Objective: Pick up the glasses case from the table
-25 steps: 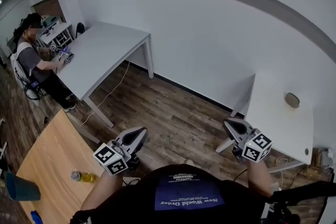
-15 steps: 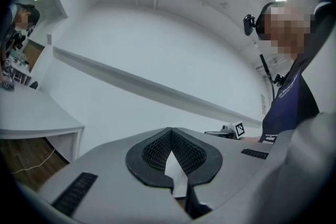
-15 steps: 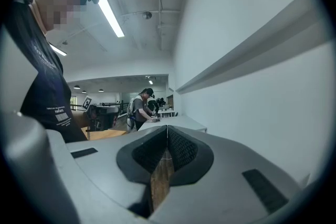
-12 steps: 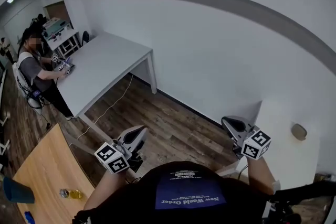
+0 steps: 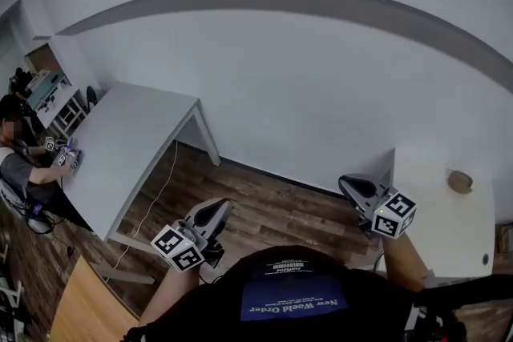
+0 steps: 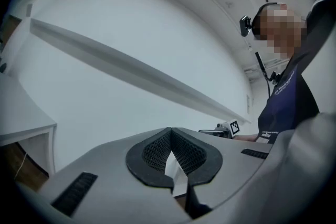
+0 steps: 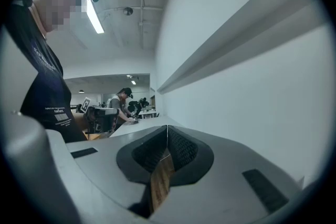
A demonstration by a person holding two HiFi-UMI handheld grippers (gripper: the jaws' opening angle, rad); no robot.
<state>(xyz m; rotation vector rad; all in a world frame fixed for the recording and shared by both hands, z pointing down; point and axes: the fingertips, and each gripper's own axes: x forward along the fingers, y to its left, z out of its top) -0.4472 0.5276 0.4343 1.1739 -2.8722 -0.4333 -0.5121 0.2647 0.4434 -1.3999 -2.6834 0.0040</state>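
Observation:
No glasses case shows in any view. In the head view my left gripper (image 5: 216,207) and my right gripper (image 5: 349,183) are held in front of my body over the wooden floor, both pointing level at the white wall. Each one's jaws meet at the tips with nothing between them, as the left gripper view (image 6: 170,132) and the right gripper view (image 7: 167,128) also show. A small round tan object (image 5: 460,182) lies on the white table (image 5: 437,220) to the right of my right gripper; I cannot tell what it is.
A long grey-white table (image 5: 120,140) stands at the left by the wall, with a person (image 5: 16,172) seated at its far side. A cable (image 5: 152,196) trails across the wooden floor (image 5: 272,208). A corner of a wooden table (image 5: 76,308) shows at the lower left.
The head view has swung right: the wooden table with its bottle and blue cup has slid almost out of view and the long table has shifted left. Both grippers stay shut before my body.

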